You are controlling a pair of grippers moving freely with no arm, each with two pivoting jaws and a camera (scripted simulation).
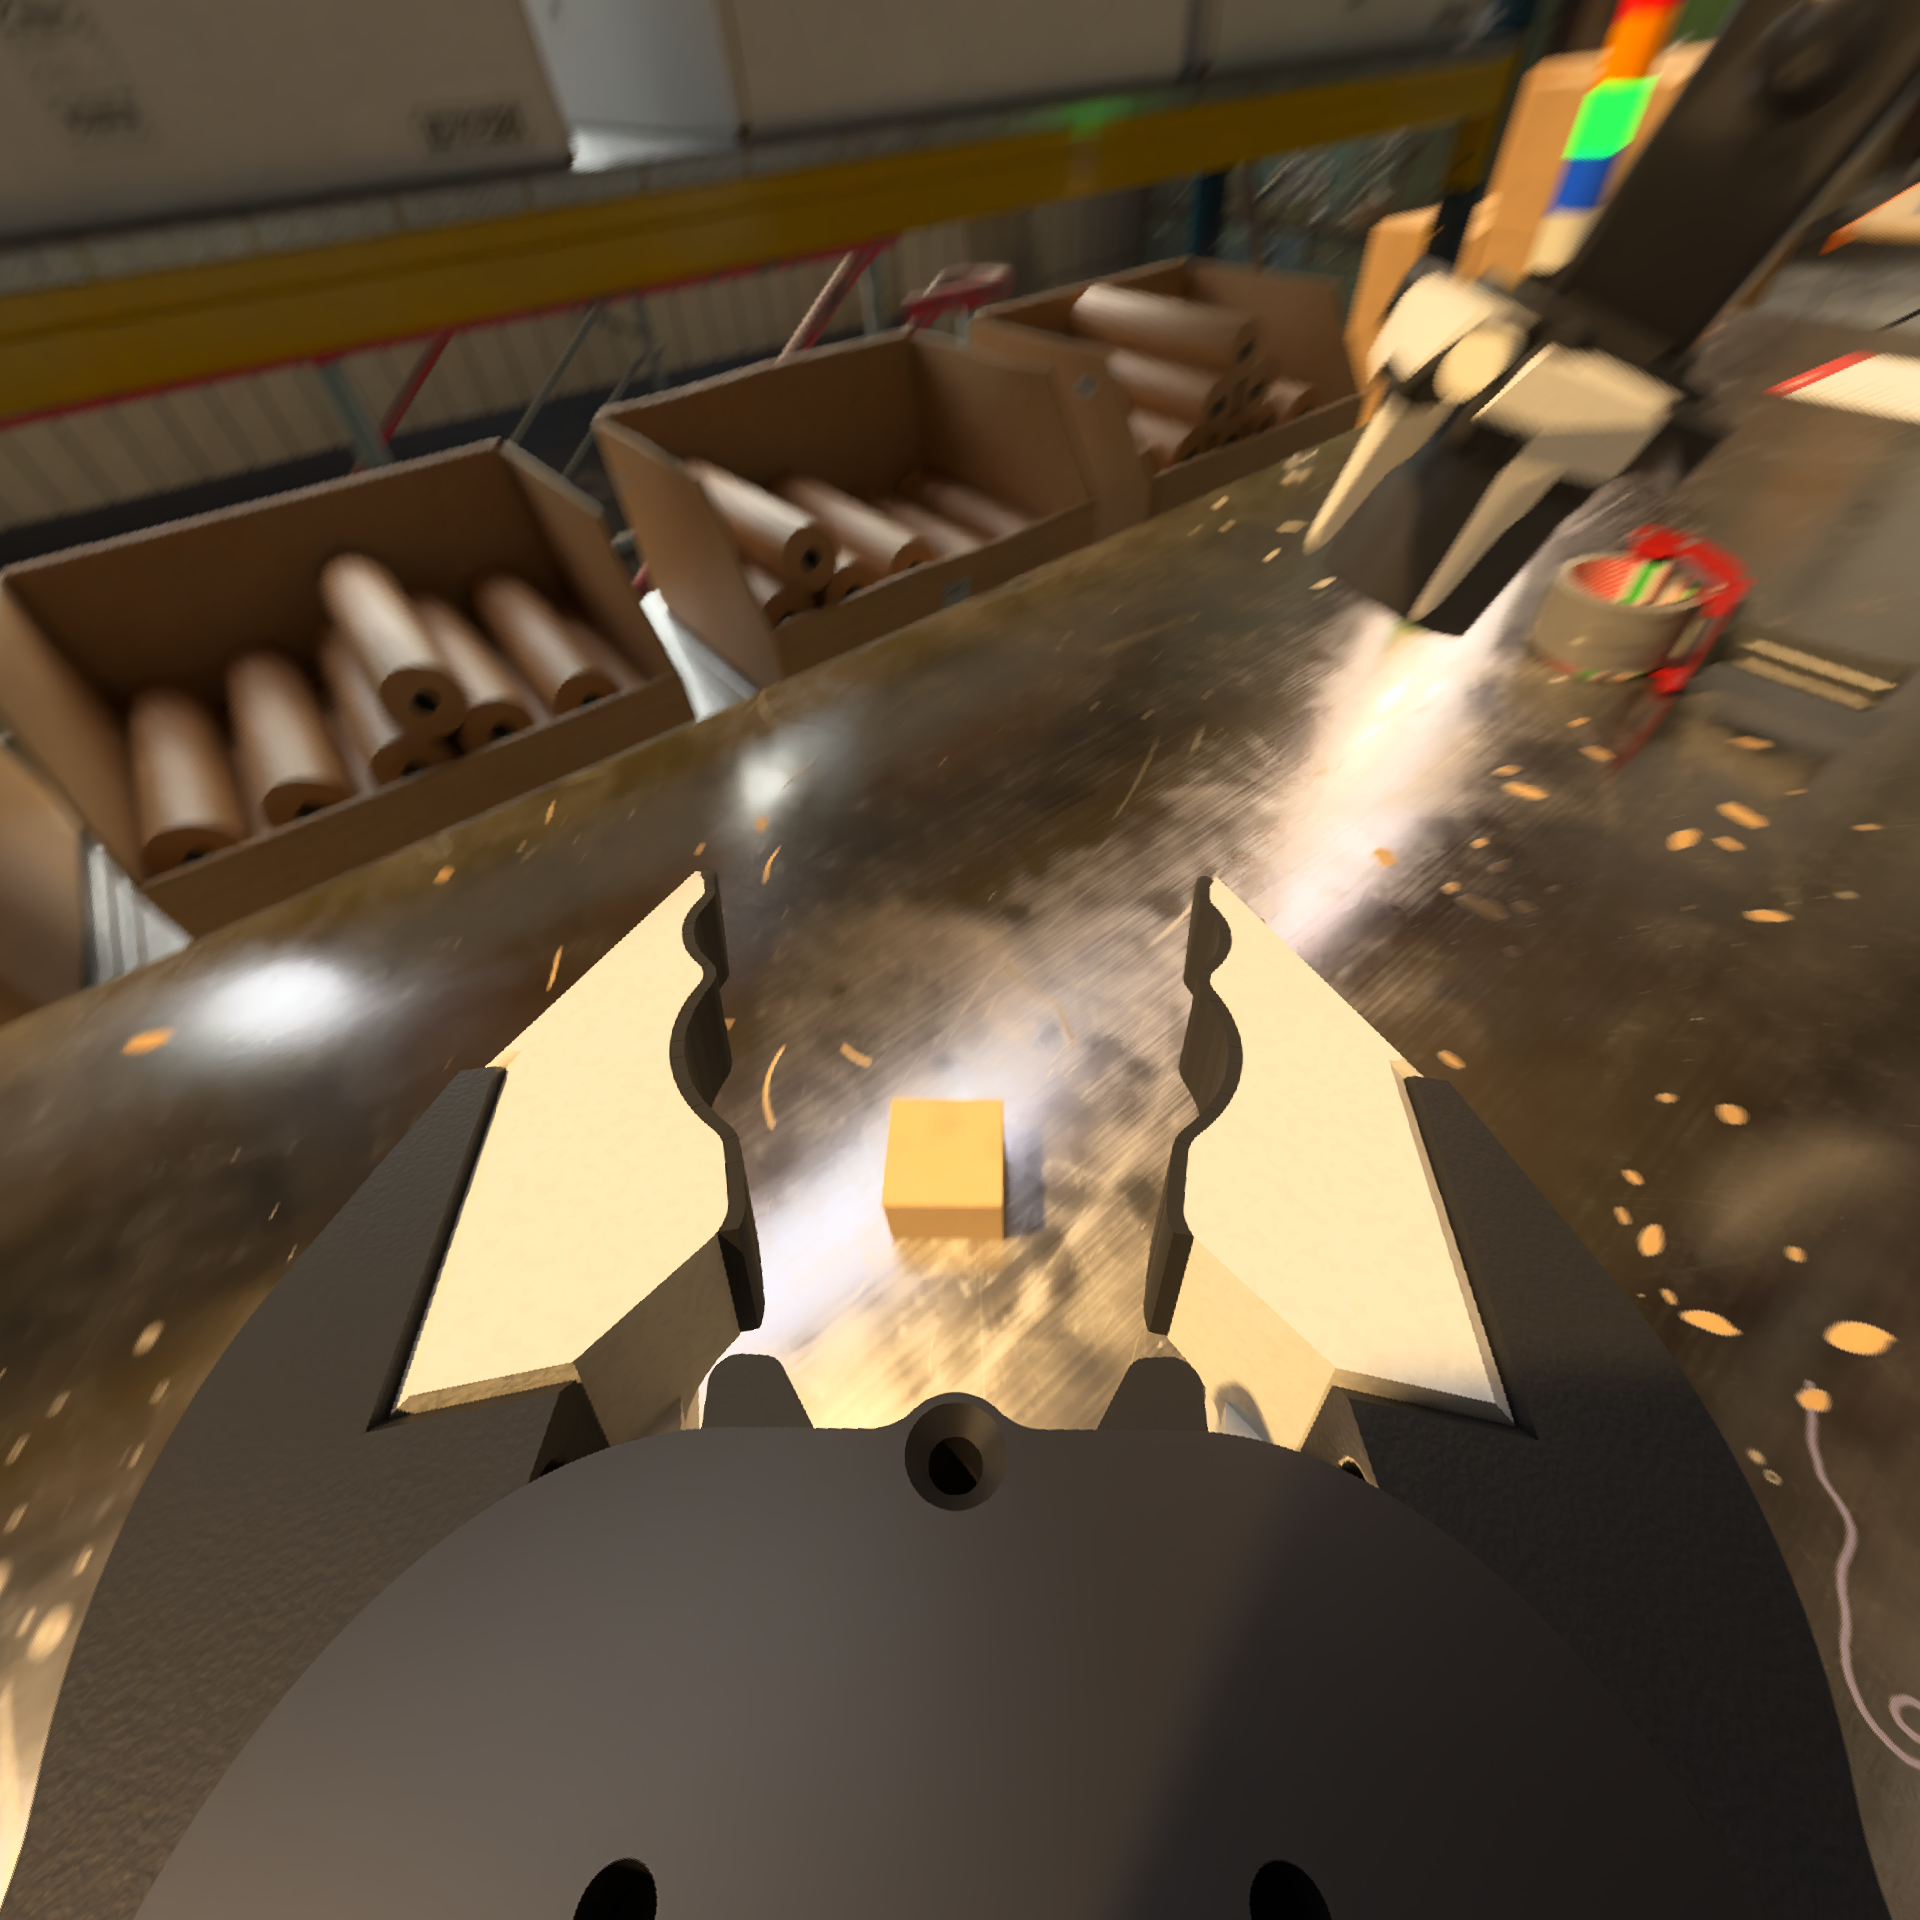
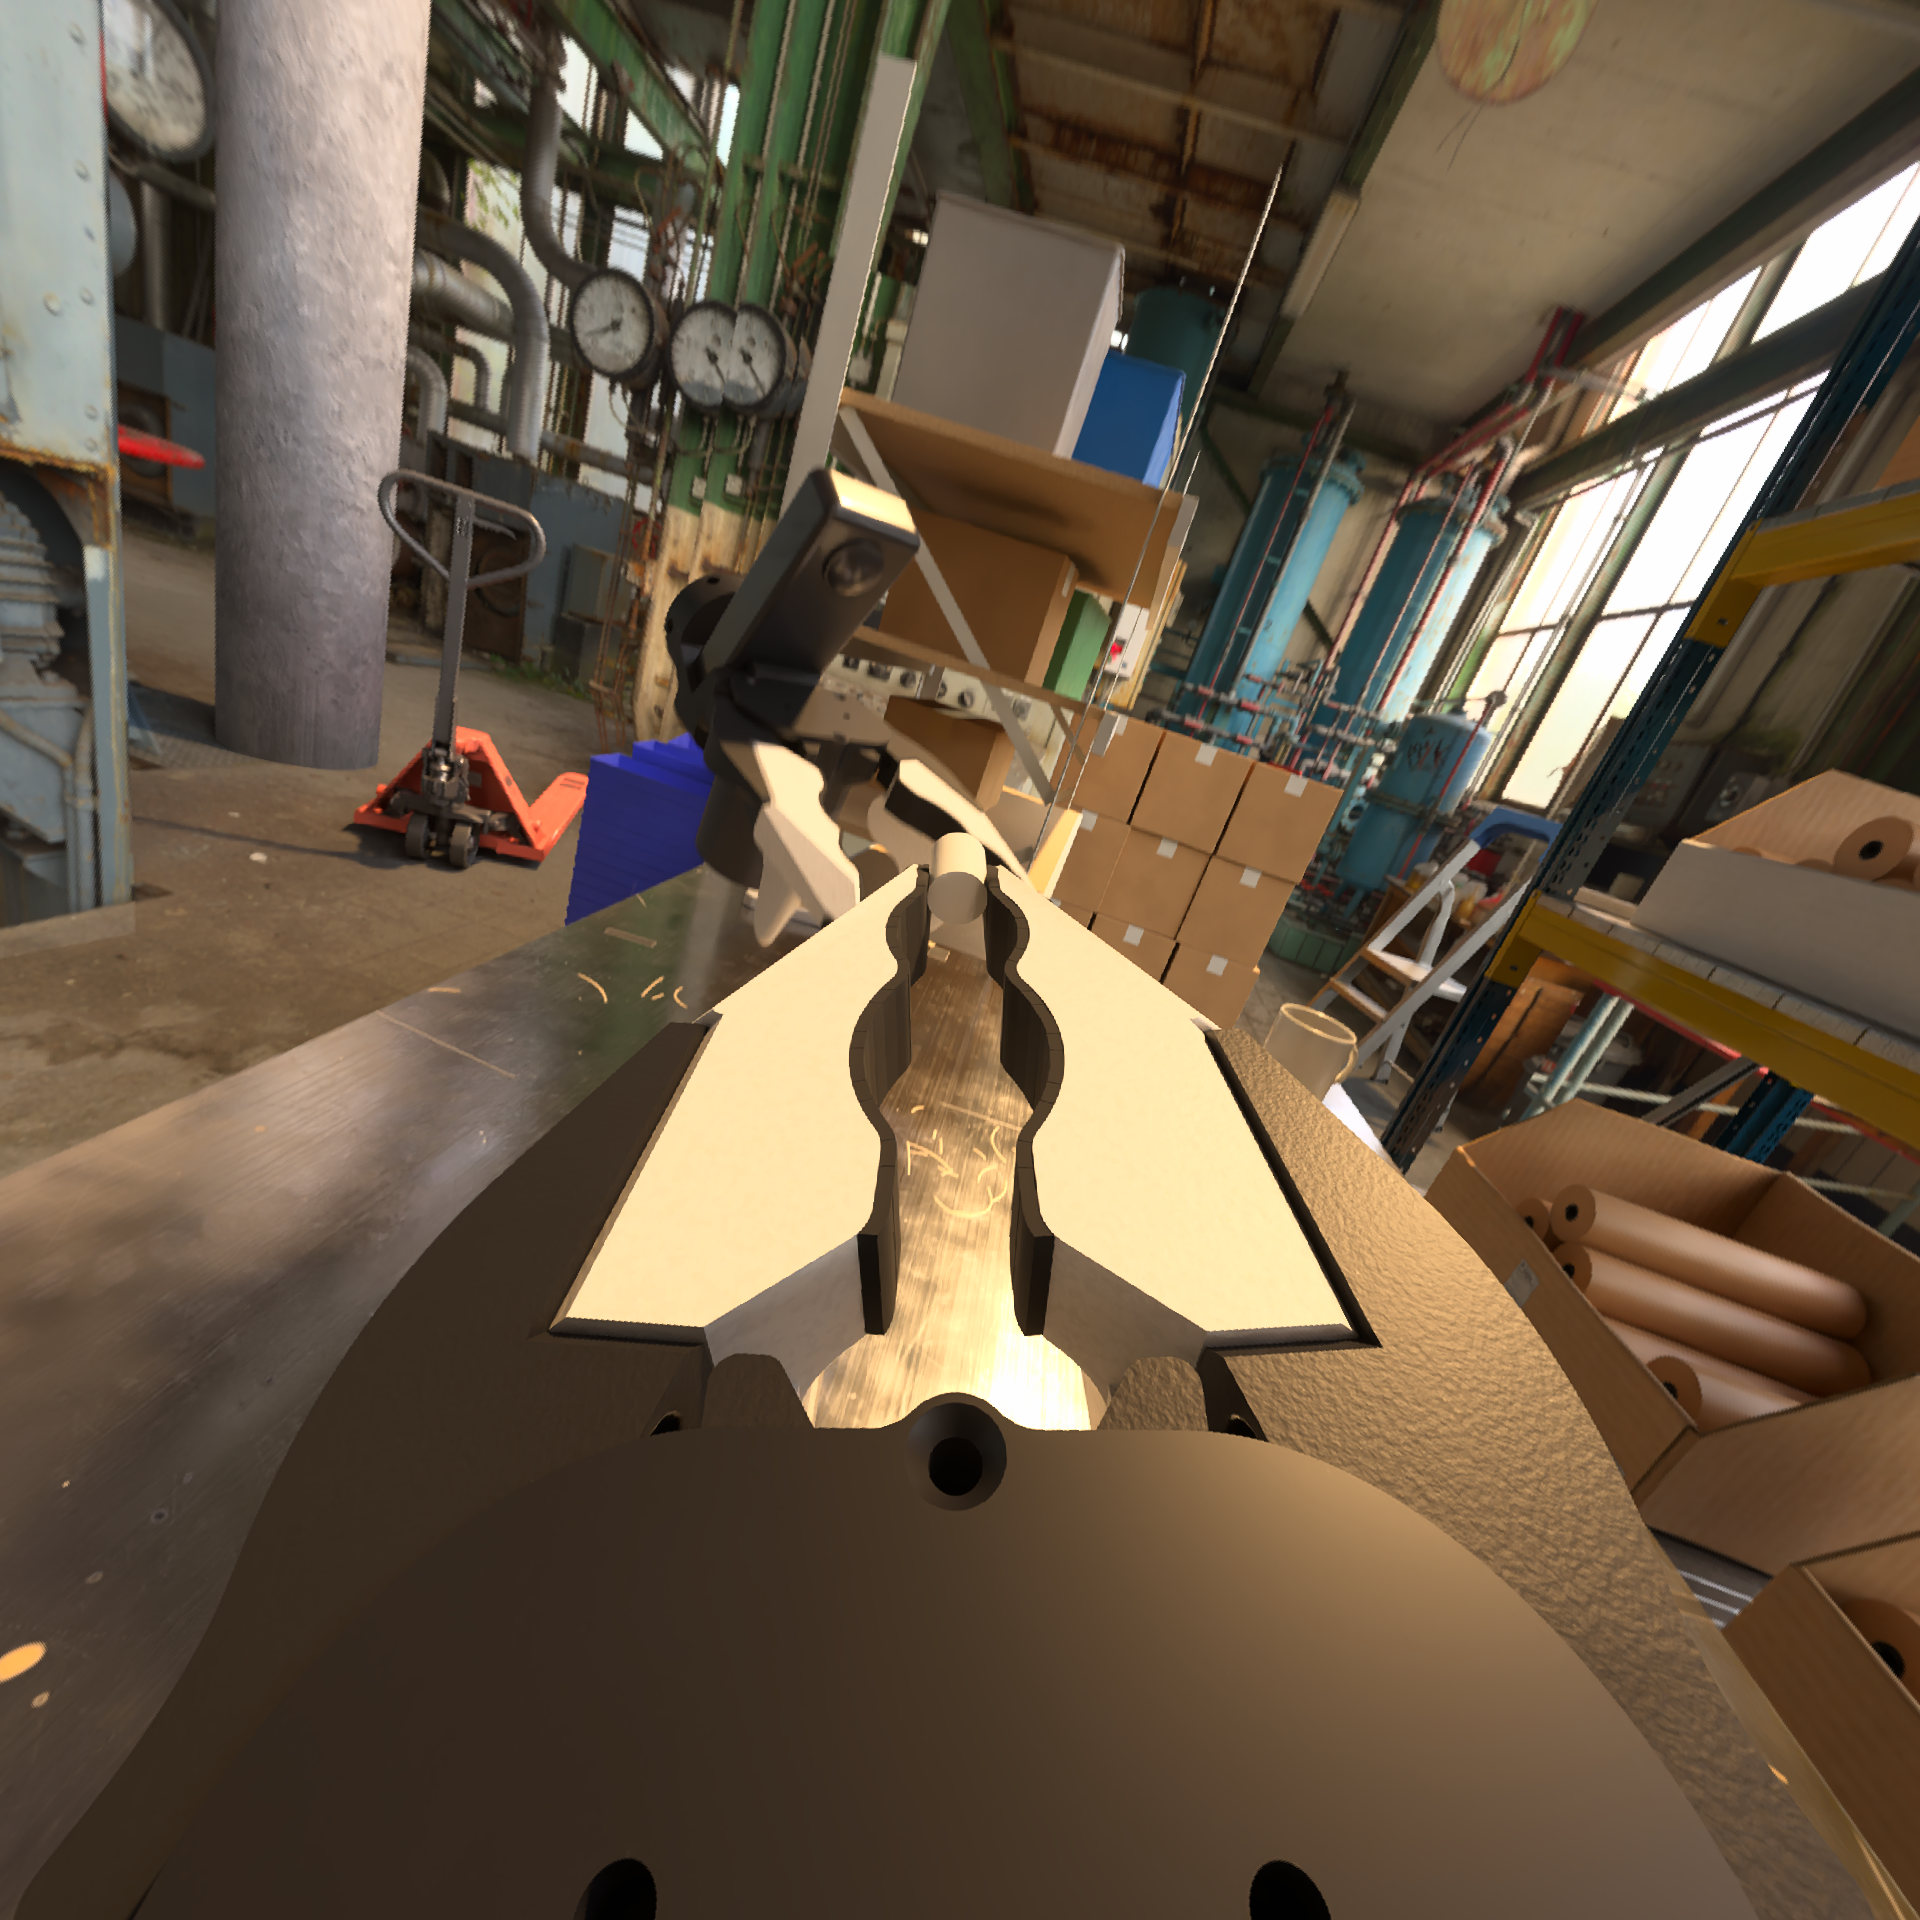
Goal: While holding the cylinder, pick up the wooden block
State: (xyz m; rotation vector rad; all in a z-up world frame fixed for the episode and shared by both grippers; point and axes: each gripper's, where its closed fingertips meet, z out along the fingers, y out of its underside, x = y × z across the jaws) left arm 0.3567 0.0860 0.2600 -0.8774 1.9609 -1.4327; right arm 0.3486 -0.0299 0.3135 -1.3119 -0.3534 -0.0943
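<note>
Both two-finger grippers work over the scuffed metal table. Left gripper has its cream fingers spread wide, with the small tan wooden block lying flat on the table between them, touching neither. Right gripper pinches the short pale cylinder at its fingertips, jaws narrow. One block and one cylinder show. Beyond the table's far edge in the left wrist view, three open cardboard boxes each hold brown paper rolls. One roll of brown tape in a red dispenser sits on the table near the right gripper.
</note>
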